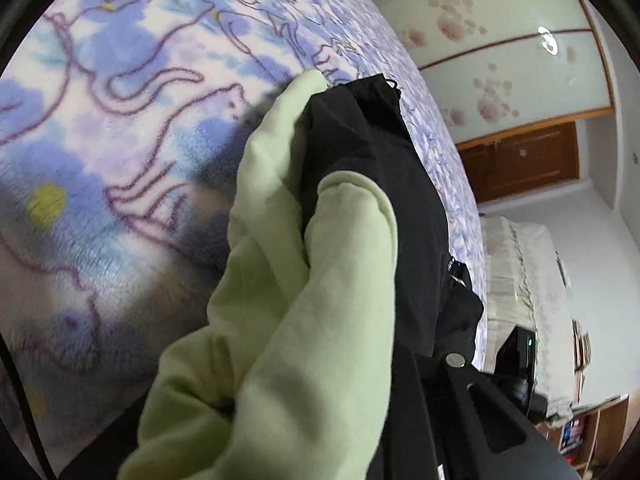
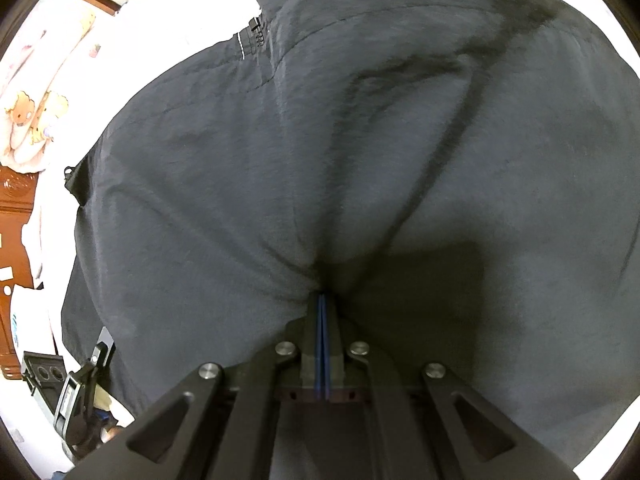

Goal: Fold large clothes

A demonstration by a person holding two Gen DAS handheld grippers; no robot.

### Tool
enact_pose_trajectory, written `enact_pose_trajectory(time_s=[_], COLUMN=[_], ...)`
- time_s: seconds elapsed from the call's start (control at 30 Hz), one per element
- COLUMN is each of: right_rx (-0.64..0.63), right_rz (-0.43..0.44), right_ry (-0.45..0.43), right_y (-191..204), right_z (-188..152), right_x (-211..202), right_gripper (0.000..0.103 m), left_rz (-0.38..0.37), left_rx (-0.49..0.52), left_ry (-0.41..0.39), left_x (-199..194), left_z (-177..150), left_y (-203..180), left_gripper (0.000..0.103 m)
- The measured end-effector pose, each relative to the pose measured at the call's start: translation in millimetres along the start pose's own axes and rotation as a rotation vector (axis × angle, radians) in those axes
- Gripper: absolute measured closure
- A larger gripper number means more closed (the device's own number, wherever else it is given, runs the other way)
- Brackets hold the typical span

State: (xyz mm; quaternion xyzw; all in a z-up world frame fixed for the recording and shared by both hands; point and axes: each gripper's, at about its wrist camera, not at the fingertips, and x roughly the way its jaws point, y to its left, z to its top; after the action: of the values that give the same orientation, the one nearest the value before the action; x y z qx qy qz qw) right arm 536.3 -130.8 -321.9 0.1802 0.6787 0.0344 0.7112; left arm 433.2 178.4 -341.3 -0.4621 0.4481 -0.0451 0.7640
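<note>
A black jacket [image 2: 320, 160] with a zipper [image 2: 256, 32] fills the right wrist view. My right gripper [image 2: 323, 296] is shut on a pinch of its fabric, and creases radiate from the blue pads. In the left wrist view the same black jacket [image 1: 368, 184] hangs over the bed with its pale green lining [image 1: 288, 320] draped across the lens. The lining hides my left gripper's fingers; only part of its black frame [image 1: 472, 400] shows at the lower right, so its state is unclear.
A fleece blanket [image 1: 120, 120] with blue and purple cat outlines covers the bed. A wardrobe with frosted floral doors [image 1: 500, 60] stands behind. A covered cabinet [image 1: 520, 272] and low shelves [image 1: 580, 432] are at the right. Wooden furniture [image 2: 12, 220] is at the left.
</note>
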Motion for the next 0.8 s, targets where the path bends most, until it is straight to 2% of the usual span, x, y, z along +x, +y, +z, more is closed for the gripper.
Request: enact_pose_trajectory(time_s=[0.13, 0.27, 0.4, 0.5, 0.63, 0.73, 0.8], right_rx=[0.025, 0.025, 0.026, -0.008, -0.079, -0.094, -0.118], right_rz=[0.049, 0.115, 0.206, 0.280, 0.349, 0.415, 0.449], right_ry=[-0.025, -0.030, -0.018, -0.008, 0.029, 0.071, 0.090], right_y=[-12.8, -26.8, -45.2, -59.6, -75.1, -93.9, -107.8], right_z=[-6.0, -9.0, -8.8, -7.9, -1.6, 11.9, 17.9], right_x=[-1.8, -4.0, -4.4, -5.3, -7.7, -8.7, -10.2], right_gripper=[0.103, 0.103, 0.103, 0.103, 0.103, 0.103, 0.103], left_rz=[0.062, -0.011, -0.026, -0.043, -0.042, -0.034, 0.007], left_rx=[0.055, 0.097, 0.263, 0.362, 0.500, 0.570, 0.618], left_ry=[-0.046, -0.105, -0.157, -0.178, -0.172, -0.137, -0.113], left_x=[-11.9, -37.4, -52.2, -52.7, -30.2, -5.7, 14.6], left_z=[-3.9, -7.2, -28.7, -56.1, -103.2, -150.7, -177.0], left_y=[-31.5, -68.6, -141.5, -198.2, -278.8, -314.8, -334.1], left_gripper=[0.095, 0.096, 0.096, 0.096, 0.095, 0.095, 0.095])
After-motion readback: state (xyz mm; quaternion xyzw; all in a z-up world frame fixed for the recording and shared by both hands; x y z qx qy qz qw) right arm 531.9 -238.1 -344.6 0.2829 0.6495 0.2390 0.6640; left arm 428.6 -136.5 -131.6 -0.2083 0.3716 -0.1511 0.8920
